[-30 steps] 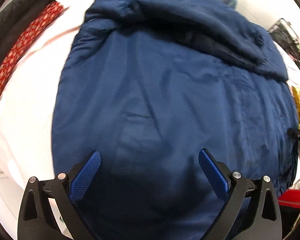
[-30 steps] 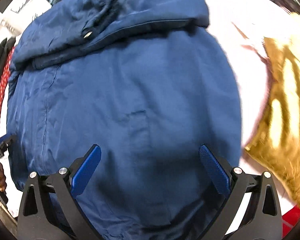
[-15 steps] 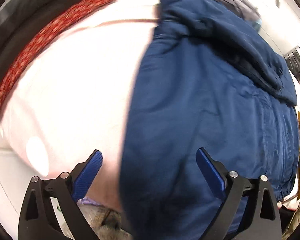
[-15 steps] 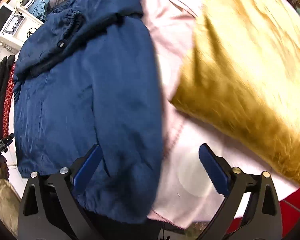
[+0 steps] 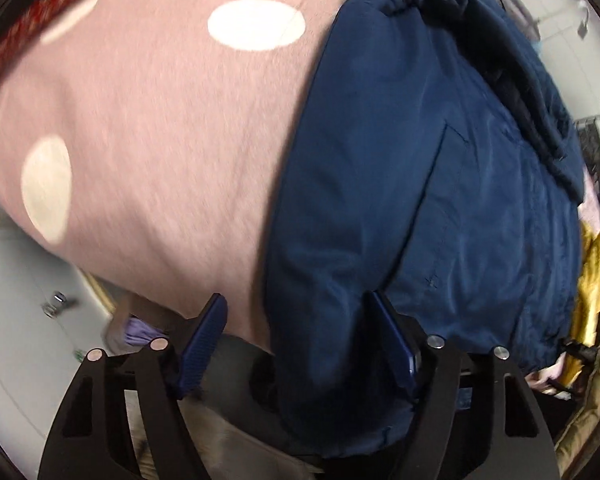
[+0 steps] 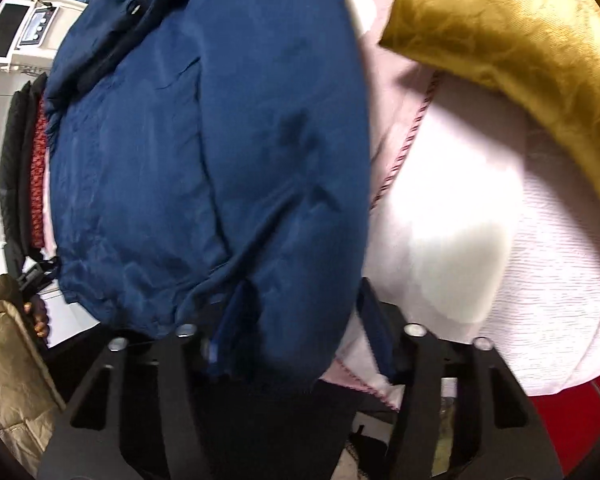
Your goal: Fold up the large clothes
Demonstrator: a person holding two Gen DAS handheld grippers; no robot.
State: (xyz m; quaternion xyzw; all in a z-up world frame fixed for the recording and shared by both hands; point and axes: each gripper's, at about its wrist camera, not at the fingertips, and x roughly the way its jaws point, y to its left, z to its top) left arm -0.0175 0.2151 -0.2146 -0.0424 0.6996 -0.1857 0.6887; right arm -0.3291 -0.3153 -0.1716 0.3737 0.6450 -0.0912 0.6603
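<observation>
A large navy blue jacket lies spread on a pink blanket with white dots. My left gripper sits at the jacket's near left corner, jaws partly closed, with the hem fabric between the blue pads. In the right wrist view the jacket fills the left half. My right gripper is at its near right corner, jaws partly closed around the hem and the blanket's edge.
A gold satin cloth lies to the right of the jacket. Red patterned and black garments lie along its left side. A white appliance stands at the back. Floor shows below the blanket's edge.
Both grippers moved outward from over the jacket's middle to its near corners and dropped to the hem. Both jaws narrowed from wide open onto the fabric.
</observation>
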